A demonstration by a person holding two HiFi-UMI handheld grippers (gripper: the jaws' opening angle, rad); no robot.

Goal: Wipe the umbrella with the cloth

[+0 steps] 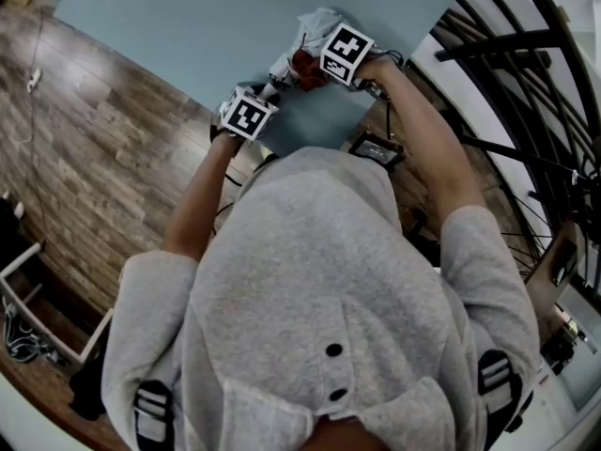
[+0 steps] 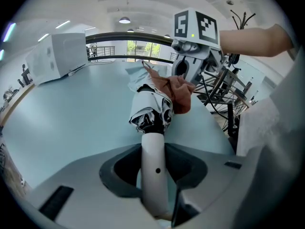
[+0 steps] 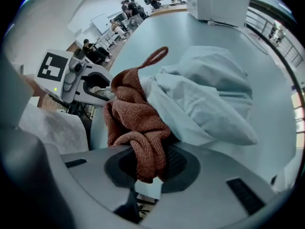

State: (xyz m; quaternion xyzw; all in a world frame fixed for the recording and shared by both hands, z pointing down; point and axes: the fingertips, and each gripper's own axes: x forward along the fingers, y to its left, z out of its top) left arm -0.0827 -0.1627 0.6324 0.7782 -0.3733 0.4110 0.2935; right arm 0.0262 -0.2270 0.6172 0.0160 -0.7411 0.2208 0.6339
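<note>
Cloth [image 3: 137,123] sits pinched in my right gripper [image 3: 148,168] against the umbrella [image 3: 205,99]; my left gripper [image 2: 155,168] clamps its handle [image 2: 152,144], steadying it.

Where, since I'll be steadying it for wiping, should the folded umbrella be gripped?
By its white handle, coming from the butt end: it juts straight and bare out of the bunched canopy, and the left hand-held gripper holds it there.

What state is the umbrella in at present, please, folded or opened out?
Folded: the umbrella has its canopy collapsed and bunched up above the white handle, not spread.
</note>
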